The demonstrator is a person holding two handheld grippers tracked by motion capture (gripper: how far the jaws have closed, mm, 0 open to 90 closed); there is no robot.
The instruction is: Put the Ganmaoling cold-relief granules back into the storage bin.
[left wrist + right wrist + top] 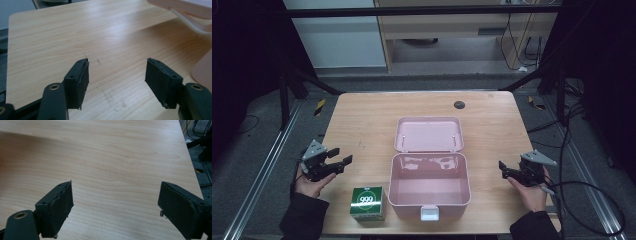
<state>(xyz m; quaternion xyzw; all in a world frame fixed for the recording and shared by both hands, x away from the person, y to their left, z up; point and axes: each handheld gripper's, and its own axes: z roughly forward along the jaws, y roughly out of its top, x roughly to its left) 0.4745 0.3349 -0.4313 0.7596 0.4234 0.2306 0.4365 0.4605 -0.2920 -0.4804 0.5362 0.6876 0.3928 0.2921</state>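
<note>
A pink plastic box (429,186) stands open and empty at the middle of the wooden table (362,120), its lid (428,134) laid back flat behind it. A small green carton marked 999 (368,202) sits left of the box near the front edge. My left gripper (341,155) is held above the table's left side, beyond the carton, jaws apart with nothing between them. In the left gripper view the left gripper (117,62) points across bare wood toward the pink box (203,67). My right gripper (503,170) hovers right of the box, open and empty over bare wood (116,185).
A small black round disc (459,104) sits at the table's far edge. Dark floor, metal rails and cables surround the table, with a cable trailing from the right gripper (592,200). Bare wood lies on both sides of the box.
</note>
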